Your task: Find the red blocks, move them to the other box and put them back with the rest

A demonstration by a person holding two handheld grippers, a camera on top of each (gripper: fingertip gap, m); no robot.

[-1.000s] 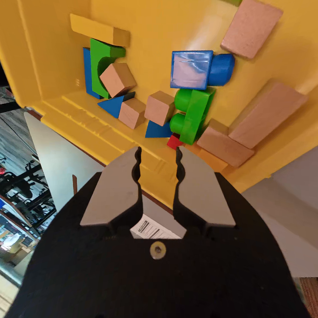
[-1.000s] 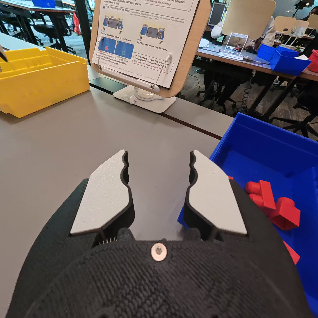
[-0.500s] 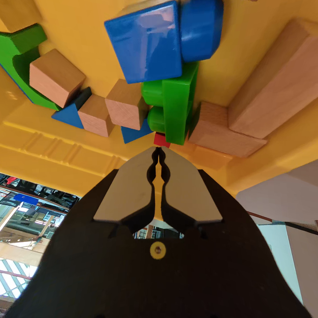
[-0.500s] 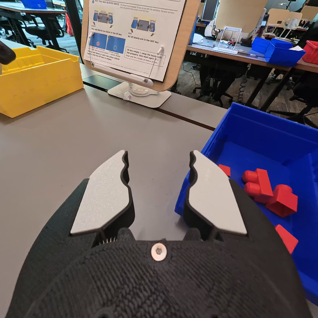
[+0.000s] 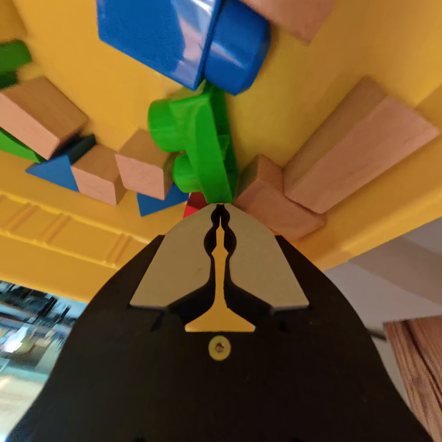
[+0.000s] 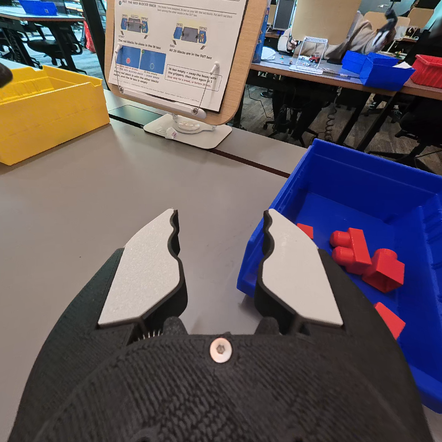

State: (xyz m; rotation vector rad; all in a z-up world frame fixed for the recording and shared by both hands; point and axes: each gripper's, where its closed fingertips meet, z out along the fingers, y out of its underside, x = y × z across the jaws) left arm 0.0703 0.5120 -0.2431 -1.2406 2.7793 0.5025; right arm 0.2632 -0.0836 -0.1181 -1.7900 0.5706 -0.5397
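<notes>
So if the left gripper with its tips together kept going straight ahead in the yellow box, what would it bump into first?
Most likely the green plastic block, right at the tips of the left gripper; a red block peeks out just beside it.

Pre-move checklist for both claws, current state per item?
1. Left claw shut with nothing between its tips: ok.
2. Its tips at the green block, in the yellow box: ok.
3. Red block free to take: not ok, wedged under the green one.
4. Right claw open, nothing in it: ok.
5. Blue box holding red blocks: ok.
</notes>
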